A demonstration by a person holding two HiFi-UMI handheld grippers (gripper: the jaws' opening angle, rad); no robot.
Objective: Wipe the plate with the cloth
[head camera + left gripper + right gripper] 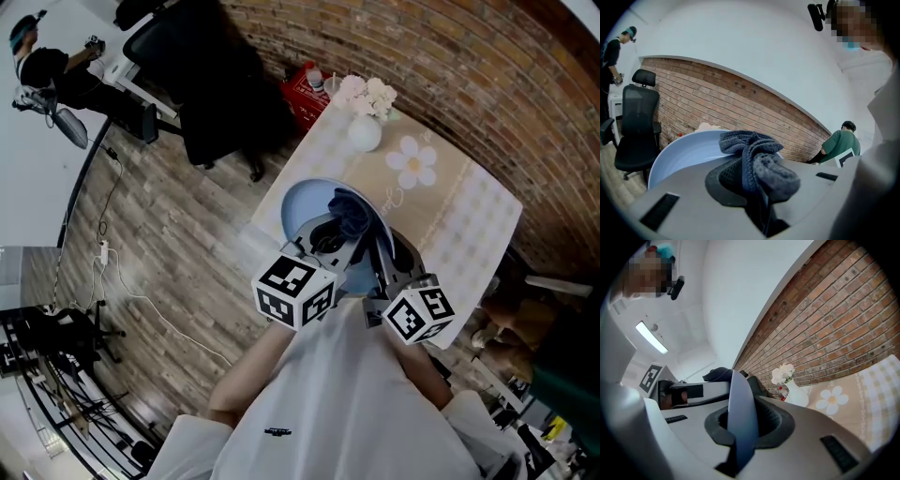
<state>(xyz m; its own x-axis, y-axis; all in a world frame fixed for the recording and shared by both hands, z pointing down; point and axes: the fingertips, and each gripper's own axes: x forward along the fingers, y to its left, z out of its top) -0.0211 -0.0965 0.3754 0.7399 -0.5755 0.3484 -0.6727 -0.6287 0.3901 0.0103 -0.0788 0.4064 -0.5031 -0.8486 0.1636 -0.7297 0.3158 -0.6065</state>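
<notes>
**Ana:** The left gripper [758, 190] has its jaws clamped on the cloth [754, 159]. It's a dark, bunched wad that bulges out past the tips.

**Ben:** And the right gripper [742, 427]?

**Ana:** Closed narrow on the plate [740, 408], pinching its rim. From that side you see the plate edge-on, standing up between the jaws.

**Ben:** Where is the plate, then?

**Ana:** Right in front of the person's chest. It's pale blue and tilted, over the near edge of the table [469, 216]. From above, the cloth lies over the plate's inner face, toward the far side. Whether it presses on the plate, I can't tell.

**Ben:** Are the two grippers close?

**Ana:** Side by side, their marker cubes [293, 288] nearly level just under the plate.

**Ben:** What's past the plate?

**Ana:** A checked table cover with a big daisy [415, 164] printed on it. Beyond that, at the far end, there's a white vase [364, 133] with pale flowers [367, 94].

**Ben:** And further off?

**Ana:** A black chair [220, 94] on the wooden floor [178, 234], left of the table. A brick wall [450, 66] runs behind the table. Someone in green [841, 143] is down by that wall, and another person [47, 70] in dark clothes is over at a white desk in the far corner.
</notes>
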